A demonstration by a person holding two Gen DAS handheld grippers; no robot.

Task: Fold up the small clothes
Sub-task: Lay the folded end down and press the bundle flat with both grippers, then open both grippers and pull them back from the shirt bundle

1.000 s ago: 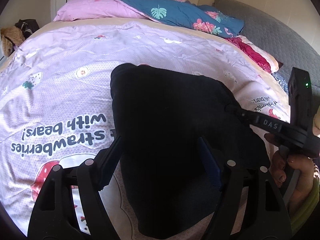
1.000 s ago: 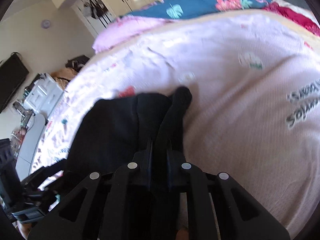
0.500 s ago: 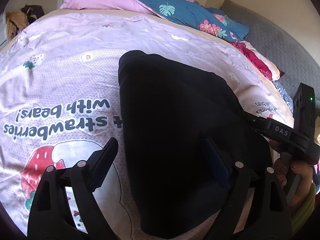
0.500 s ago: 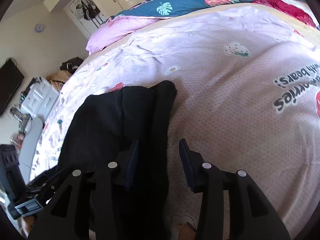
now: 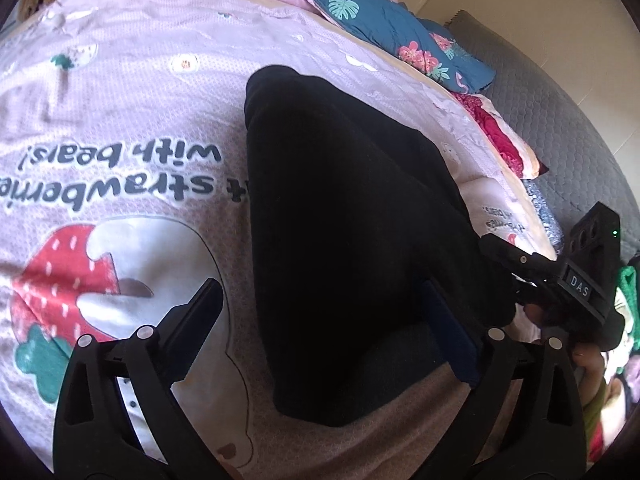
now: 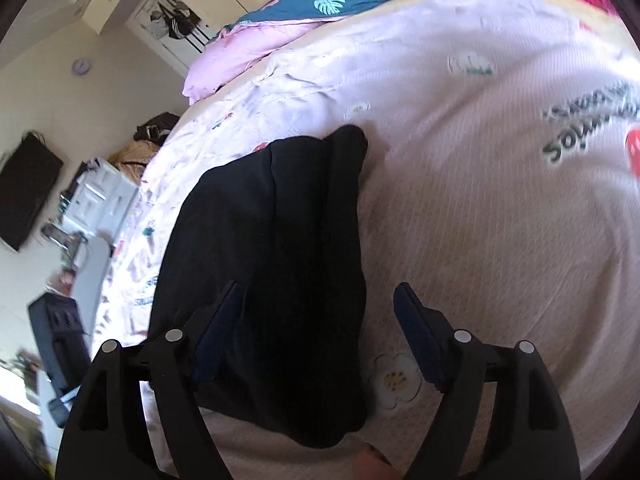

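Soft black folded garment [image 5: 352, 216] is lying flat on the pink strawberry-print bedspread [image 5: 120, 92], both tongs released.

Left tongs [image 5: 320, 320] and right tongs [image 6: 320, 316] are hovering spread over its near end, gripping nothing; being limp, light cloth, it is probably best pinched at a folded edge or corner.

Black tongs [image 5: 320, 316], blue pads [image 6: 416, 340], silver screws.

Black garment [image 5: 344, 216] between spread left gripper [image 5: 320, 312] fingers — flat.
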